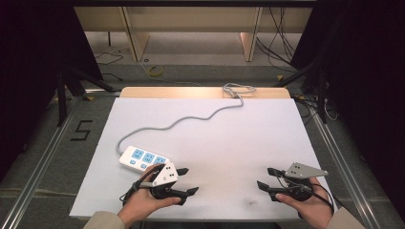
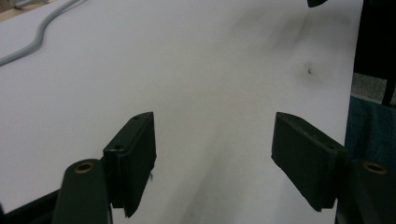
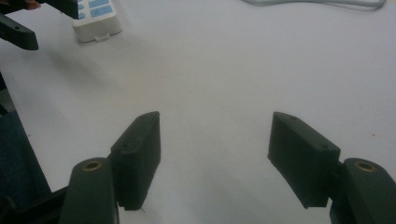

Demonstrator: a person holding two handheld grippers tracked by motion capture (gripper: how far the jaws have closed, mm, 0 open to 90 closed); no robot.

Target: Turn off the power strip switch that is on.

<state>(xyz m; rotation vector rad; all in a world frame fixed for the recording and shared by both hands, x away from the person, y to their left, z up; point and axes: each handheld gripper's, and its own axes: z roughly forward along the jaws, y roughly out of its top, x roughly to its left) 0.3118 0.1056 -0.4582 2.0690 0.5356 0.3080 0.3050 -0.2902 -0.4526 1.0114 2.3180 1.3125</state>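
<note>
The power strip [image 1: 142, 160] lies on the white desk [image 1: 215, 143], at the near left part, a little turned. It is white with blue socket faces; no brand or label on it can be read. Its grey cable [image 1: 191, 119] runs in curves over the desk to the far edge, where it ends in a loose coil.

The left tongs [image 1: 187, 181] are just beside the near right end of the strip, and they stand wide with nothing between them. In the left gripper view the two jaws are well apart above the bare desk.

The right tongs [image 1: 265, 178] are well apart from the strip, at the near right side, also wide and without load.

On the floor left of the desk, black tape forms the number "5" [image 1: 82, 130].
</note>
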